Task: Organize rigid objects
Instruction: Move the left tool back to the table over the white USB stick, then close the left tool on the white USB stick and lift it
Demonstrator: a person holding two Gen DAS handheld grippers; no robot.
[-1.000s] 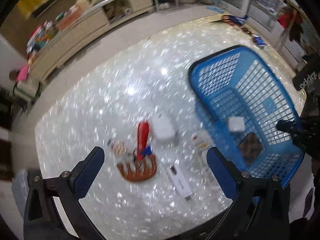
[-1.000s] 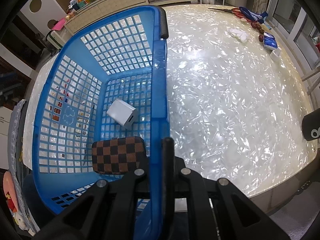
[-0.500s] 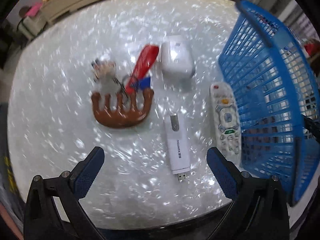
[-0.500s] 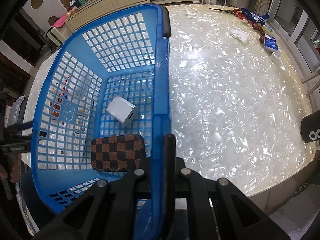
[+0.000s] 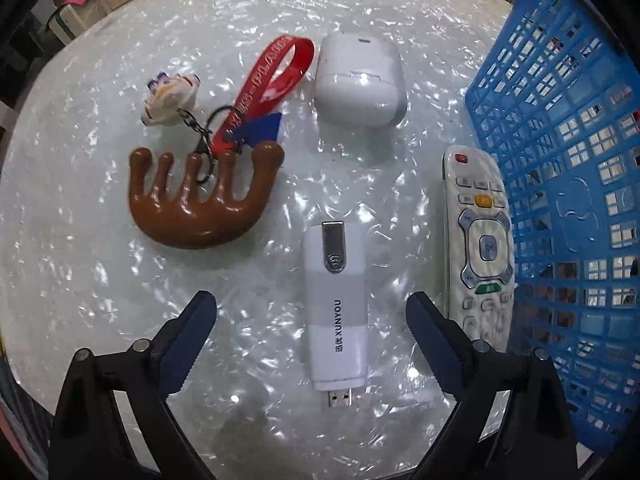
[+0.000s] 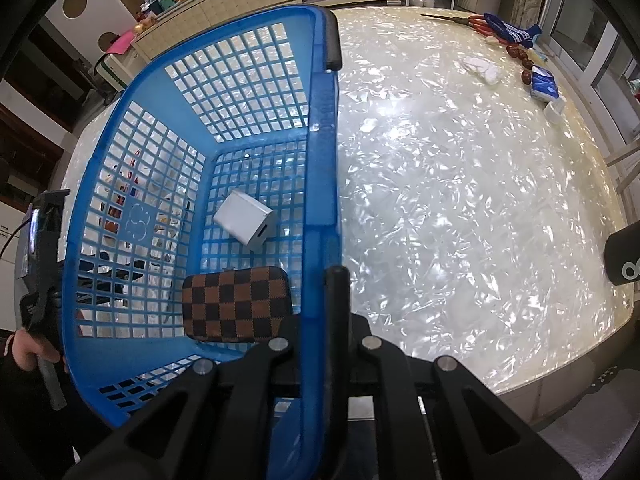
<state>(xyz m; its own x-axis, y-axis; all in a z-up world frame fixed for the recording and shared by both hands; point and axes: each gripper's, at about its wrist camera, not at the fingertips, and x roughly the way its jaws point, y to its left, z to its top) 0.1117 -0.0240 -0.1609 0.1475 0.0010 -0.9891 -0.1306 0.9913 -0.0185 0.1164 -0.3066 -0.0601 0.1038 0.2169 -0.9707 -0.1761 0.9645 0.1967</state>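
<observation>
The left claw hangs spread wide over the white USB stick near the worktop's front edge, apparently lined up to grasp it. The right claw is clenched on the blue basket's rim, probably steadying it.

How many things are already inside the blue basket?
2. A white charger cube lies mid-floor of the blue basket; a checkered case lies nearer the right gripper. Nothing else shows inside.

White USB stick: "XUNYOU" printed along its body. Remote control: centre button marked "OK". Red strap lettering illegible.
</observation>
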